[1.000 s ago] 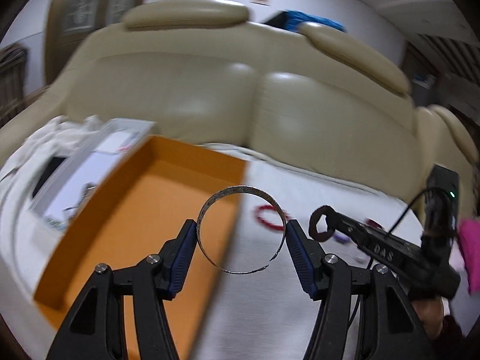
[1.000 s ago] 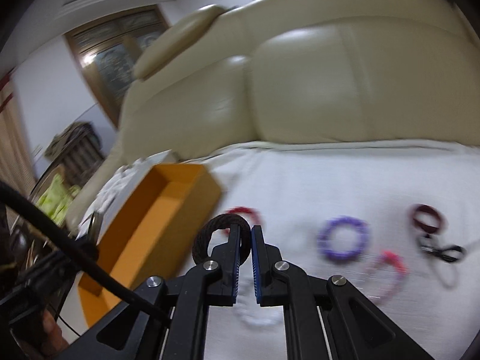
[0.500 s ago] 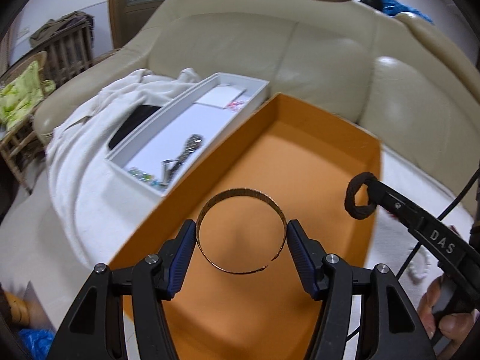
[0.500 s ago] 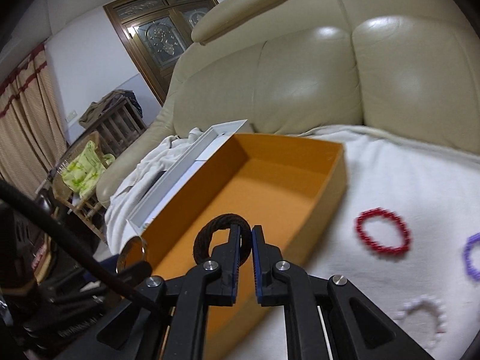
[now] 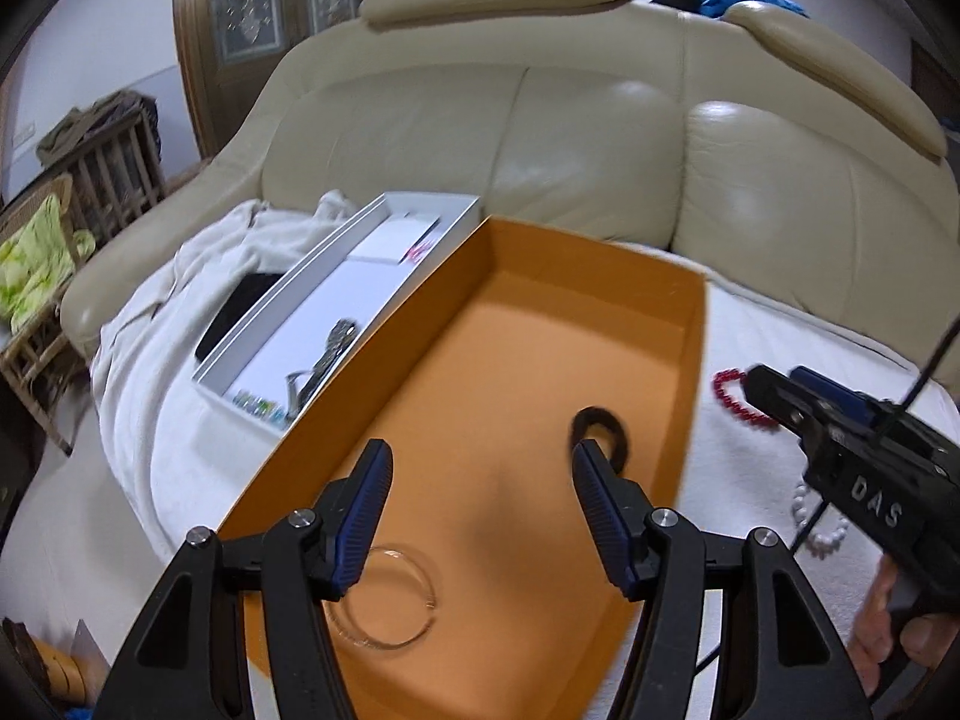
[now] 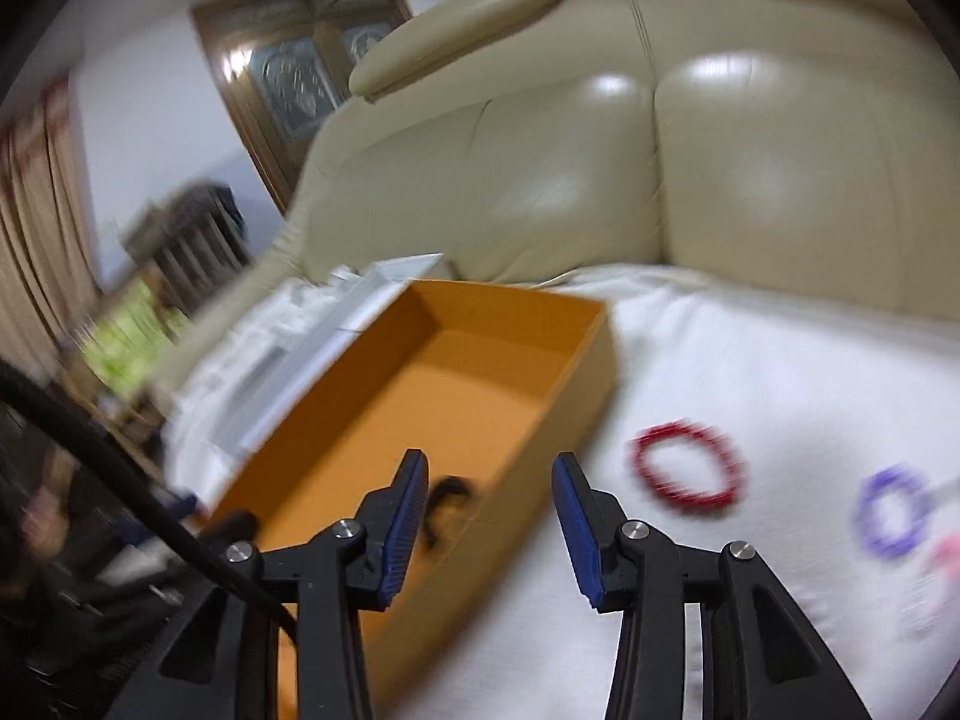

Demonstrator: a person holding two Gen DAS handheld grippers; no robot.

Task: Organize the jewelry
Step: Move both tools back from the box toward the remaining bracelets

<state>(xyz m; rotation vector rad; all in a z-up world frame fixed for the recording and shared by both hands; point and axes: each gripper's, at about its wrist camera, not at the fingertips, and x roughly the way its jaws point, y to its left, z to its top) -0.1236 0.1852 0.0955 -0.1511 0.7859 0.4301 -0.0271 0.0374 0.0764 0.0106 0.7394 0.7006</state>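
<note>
An open orange box (image 5: 690, 372) lies on a white cloth on the sofa; it also shows in the right wrist view (image 6: 576, 372). A thin metal bangle (image 5: 384, 597) and a dark braided ring (image 5: 600, 429) lie on its floor. The dark ring also shows blurred in the right wrist view (image 6: 447, 501). My left gripper (image 5: 480, 510) is open and empty above the box. My right gripper (image 6: 489, 525) is open and empty over the box's near right edge; its body shows in the left wrist view (image 5: 852, 456). A red bead bracelet (image 6: 687, 471) and a purple one (image 6: 891, 513) lie on the cloth.
A white tray (image 5: 336, 276) with a watch and small items sits left of the orange box. A white pearl bracelet (image 5: 819, 525) lies on the cloth at right. The beige sofa back (image 5: 570, 138) rises behind. A wicker chair (image 5: 36, 264) stands far left.
My left gripper opened and the bangle dropped onto the box floor. My right gripper opened and the dark ring fell into the box, and it has swung rightward.
</note>
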